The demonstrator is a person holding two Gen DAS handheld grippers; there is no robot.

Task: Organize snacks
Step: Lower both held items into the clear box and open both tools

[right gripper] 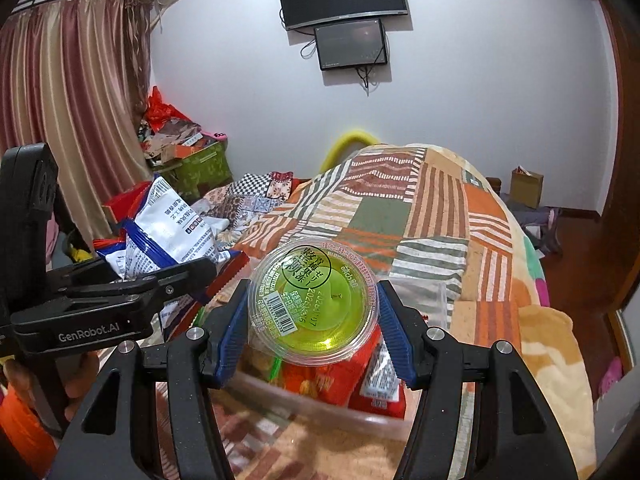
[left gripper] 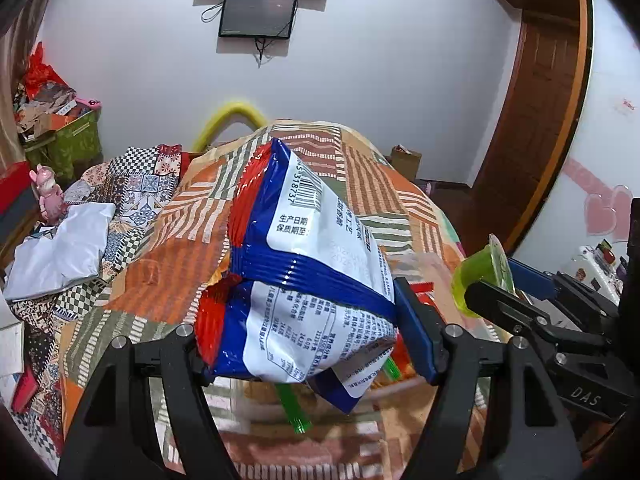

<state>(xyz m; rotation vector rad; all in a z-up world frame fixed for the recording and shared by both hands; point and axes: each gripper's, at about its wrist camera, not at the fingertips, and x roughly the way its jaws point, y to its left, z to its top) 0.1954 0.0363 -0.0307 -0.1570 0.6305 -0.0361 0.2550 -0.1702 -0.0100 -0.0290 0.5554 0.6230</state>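
Observation:
My left gripper (left gripper: 316, 344) is shut on a puffy blue, white and red snack bag (left gripper: 316, 280), held in the air above the bed. The same snack bag (right gripper: 168, 236) shows at the left of the right wrist view, with the left gripper (right gripper: 200, 272) clamped on it. My right gripper (right gripper: 312, 320) is shut on a clear cup of green jelly (right gripper: 314, 306) with a printed lid facing the camera. That jelly cup (left gripper: 480, 276) appears at the right of the left wrist view. Under both grippers sits a clear plastic bin (right gripper: 340, 412) holding red snack packets (right gripper: 332, 376).
A patchwork quilt (right gripper: 420, 216) covers the bed. A checkered cloth and a grey bag (left gripper: 60, 252) lie to the left. A green box (right gripper: 200, 168) of clutter stands by the curtain. A cardboard box (right gripper: 526, 188) is on the floor at right, near a wooden door (left gripper: 536, 92).

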